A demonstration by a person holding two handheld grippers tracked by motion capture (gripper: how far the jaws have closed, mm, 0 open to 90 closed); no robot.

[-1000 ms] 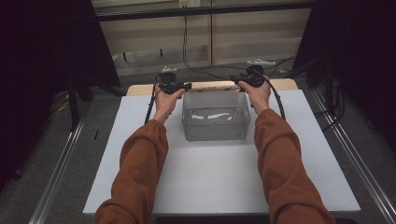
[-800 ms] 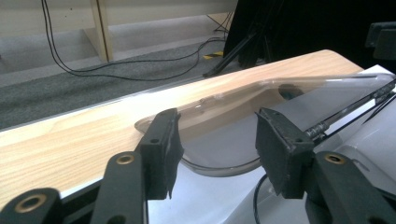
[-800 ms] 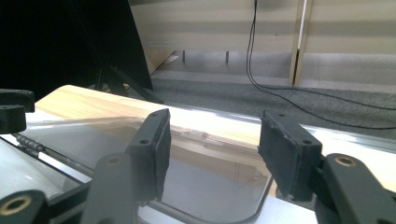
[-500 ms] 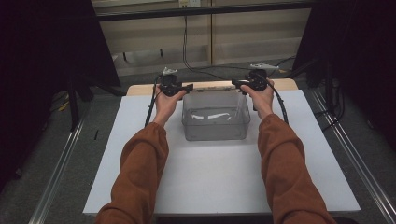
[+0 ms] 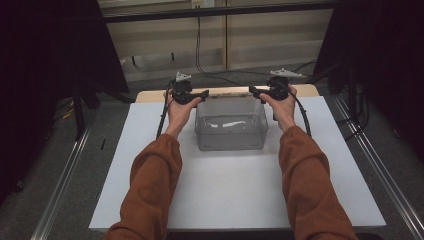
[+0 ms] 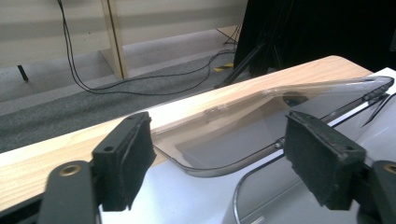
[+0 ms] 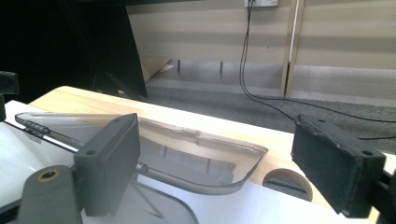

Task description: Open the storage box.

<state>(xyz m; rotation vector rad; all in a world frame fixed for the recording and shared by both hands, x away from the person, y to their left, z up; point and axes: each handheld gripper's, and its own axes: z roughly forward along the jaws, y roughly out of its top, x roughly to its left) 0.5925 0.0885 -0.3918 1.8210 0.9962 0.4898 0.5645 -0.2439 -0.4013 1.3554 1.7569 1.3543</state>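
A clear plastic container [image 5: 231,131] stands on the white table [image 5: 240,200] near its far edge, and a transparent lid [image 6: 261,126] leans tilted behind it, along the wooden strip [image 6: 56,154].

Our left gripper [image 5: 200,94] and right gripper [image 5: 256,91] sit at the two ends of this lid. Both have just been opening — the jaws now stand spread, with a rounded lid corner between them, and the pads [image 6: 126,163] do not press on it.

We judge the lid to be light, thin and a little flexible, so it can bend or twist if only one end is lifted. Its glossy surface looks slippery; the foam-like black pads should help. The best place to hold it is the raised rim at each short end, near the rounded corners [image 7: 243,163] — not the flat middle. The container has smooth walls and soft rounded edges.
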